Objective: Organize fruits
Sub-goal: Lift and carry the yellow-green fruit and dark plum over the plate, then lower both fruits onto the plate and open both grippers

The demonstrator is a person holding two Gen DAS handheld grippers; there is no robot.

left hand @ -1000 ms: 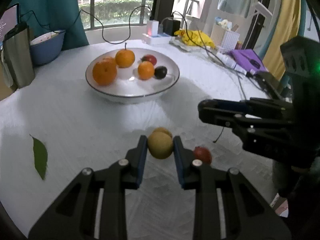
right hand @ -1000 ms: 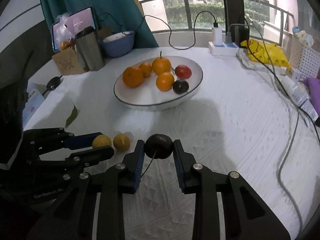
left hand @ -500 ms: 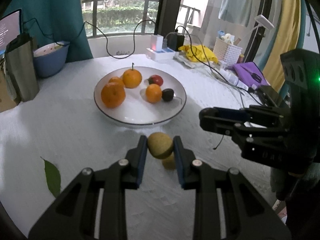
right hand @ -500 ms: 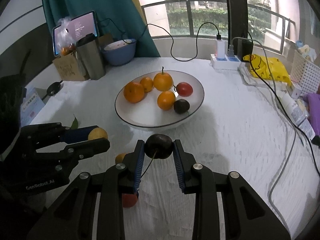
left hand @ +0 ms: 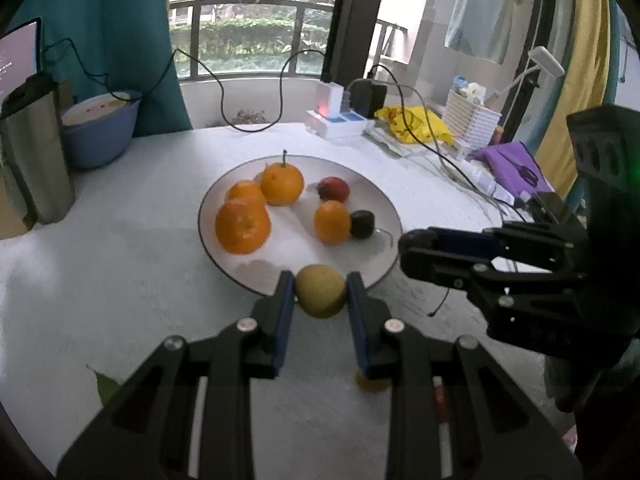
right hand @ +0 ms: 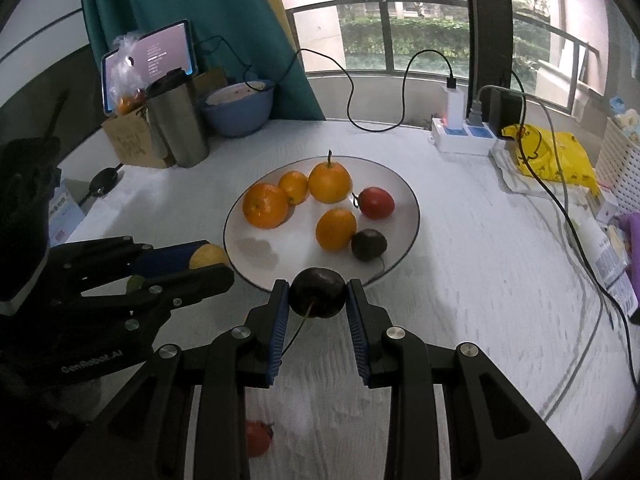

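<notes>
At plate (left hand: pixel 384 200) rim now, closer: left tool (left hand: pixel 320 300) clamps yellow fruit (left hand: pixel 320 295); right tool (right hand: pixel 318 300) clamps dark plum (right hand: pixel 317 297).

Soft daylight pours in through the tall railed window (right hand: pixel 420 32) behind the white round plate (right hand: pixel 412 216), blowing out to glare toward the pane's upper right. On the white textured tablecloth (left hand: pixel 120 280) in front of the plate lie broad, faint shadows, and a small grey one sits on the plate's near rim. Both fisheye views bend hard at their black, vignetted edges. The cloth nearest each lens is smeared with blur.
</notes>
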